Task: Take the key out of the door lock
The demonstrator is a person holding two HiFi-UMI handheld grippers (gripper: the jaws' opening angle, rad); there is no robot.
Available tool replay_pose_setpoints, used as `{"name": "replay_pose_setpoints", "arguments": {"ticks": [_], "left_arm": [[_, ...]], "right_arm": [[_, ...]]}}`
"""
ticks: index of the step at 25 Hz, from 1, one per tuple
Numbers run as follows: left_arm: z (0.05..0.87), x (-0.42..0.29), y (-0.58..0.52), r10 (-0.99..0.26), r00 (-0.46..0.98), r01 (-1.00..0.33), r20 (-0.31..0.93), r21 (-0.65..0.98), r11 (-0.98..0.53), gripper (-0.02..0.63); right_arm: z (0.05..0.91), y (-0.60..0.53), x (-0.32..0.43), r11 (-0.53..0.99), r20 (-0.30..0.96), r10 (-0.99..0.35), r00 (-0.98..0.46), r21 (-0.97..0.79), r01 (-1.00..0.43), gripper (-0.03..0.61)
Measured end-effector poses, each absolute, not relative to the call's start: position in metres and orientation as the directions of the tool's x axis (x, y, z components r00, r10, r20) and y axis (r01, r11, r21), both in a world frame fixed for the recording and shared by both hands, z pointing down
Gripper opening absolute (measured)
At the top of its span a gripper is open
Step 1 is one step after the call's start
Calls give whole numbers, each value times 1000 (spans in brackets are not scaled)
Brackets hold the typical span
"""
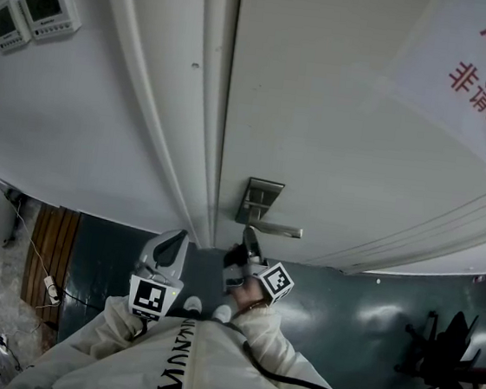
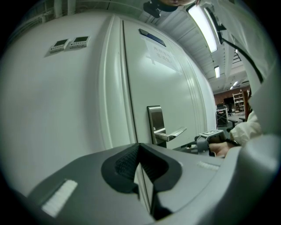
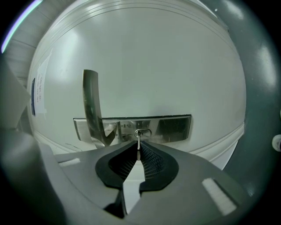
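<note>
Key (image 3: pixel 138 137) sits in the lock (image 3: pixel 171 127), its thin edge pinched by the right gripper (image 3: pixel 138 146) jaws. Risk: an off-axis pull binds or bends it, and the narrow grip may slip. Left gripper (image 2: pixel 140 146) jaws are pressed together, empty.

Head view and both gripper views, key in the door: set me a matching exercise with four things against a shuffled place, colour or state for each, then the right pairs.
Things:
1. key
2. door handle
3. paper notice
4. left gripper

Descriptions:
A. white, printed in red
B. shut on nothing, left of the handle
C. in the lock, pinched between the fingers of the right gripper
D. sticks out from the metal plate

Pairs: 1-C, 2-D, 3-A, 4-B
</note>
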State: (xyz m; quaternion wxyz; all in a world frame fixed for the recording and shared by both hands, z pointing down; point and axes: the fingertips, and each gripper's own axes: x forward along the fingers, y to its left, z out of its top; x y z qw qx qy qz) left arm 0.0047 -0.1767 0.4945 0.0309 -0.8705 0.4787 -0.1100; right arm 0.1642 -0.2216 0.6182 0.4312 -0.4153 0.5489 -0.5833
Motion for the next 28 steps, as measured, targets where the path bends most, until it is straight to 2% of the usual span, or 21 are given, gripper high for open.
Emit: {"name": "replay_pose_setpoints", "arguments": {"ticks": [11,17,22,28], "left_arm": [[499,23,-179,-815,556,-803,164,-147,-578,0],[503,28,-181,-805,569,-794,170,-143,-591,0],[504,32,-182,-798,578,-787,172,-141,-600,0],[506,36,-184,-791,585,-782,177,-133,-609,0]], "right_arm": [[620,-183,163,-17,22,-946,-322,-1000,-18,21],[610,-175,162,25,31,-935,-354,-988,-153,21],[598,-171,167,80,93,-926,-367,-900,-428,21],[579,-163,170,150,194,-919,-345,-635,-758,23]]}}
